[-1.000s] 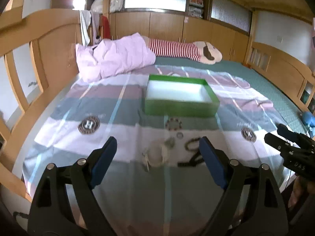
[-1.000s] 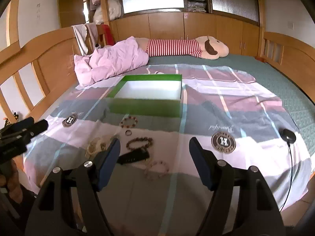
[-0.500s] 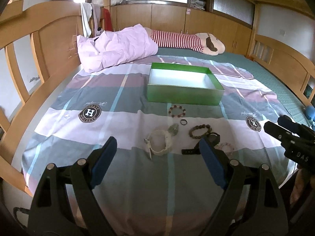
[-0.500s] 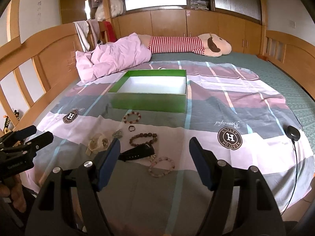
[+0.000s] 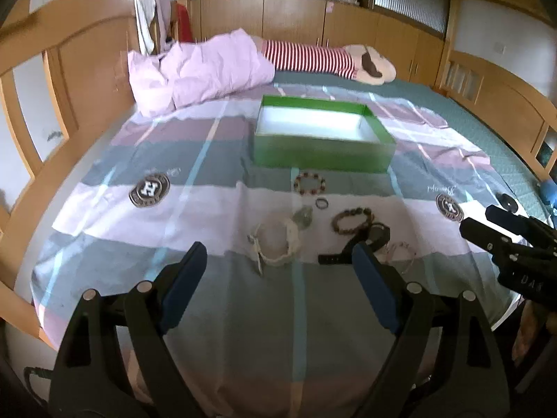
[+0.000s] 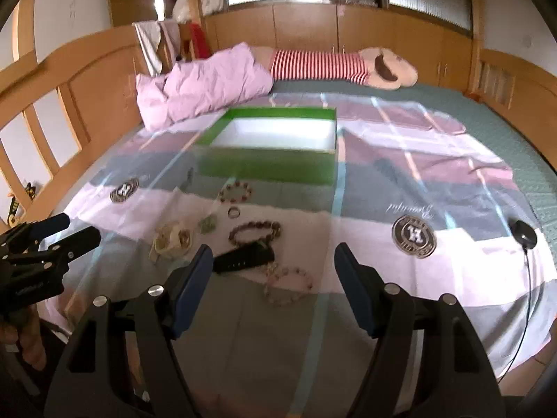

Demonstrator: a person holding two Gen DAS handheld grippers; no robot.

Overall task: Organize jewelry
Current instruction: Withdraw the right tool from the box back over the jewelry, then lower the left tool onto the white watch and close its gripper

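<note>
Several pieces of jewelry lie on the striped bedspread in front of an empty green box (image 5: 322,155) (image 6: 268,167). Among them are a red bead bracelet (image 5: 309,184) (image 6: 235,191), a small ring (image 5: 322,203) (image 6: 234,213), a brown bead bracelet (image 5: 352,221) (image 6: 255,232), a white band (image 5: 276,242) (image 6: 173,238), a black watch (image 5: 362,244) (image 6: 243,260) and a pale pink bracelet (image 6: 287,285). My left gripper (image 5: 278,264) hangs open above the near edge of the pile, nothing between its fingers. My right gripper (image 6: 273,266) is open too, over the watch and pink bracelet, empty.
A pink quilt (image 5: 198,73) and a striped plush toy (image 5: 323,61) lie at the head of the bed. Wooden rails (image 5: 52,80) run along both sides. A black puck with a cable (image 6: 522,235) rests near the right edge of the bedspread.
Both grippers have sunk and drawn closer to the jewelry, which now looks larger and sits nearer the fingertips. Both stay open.
</note>
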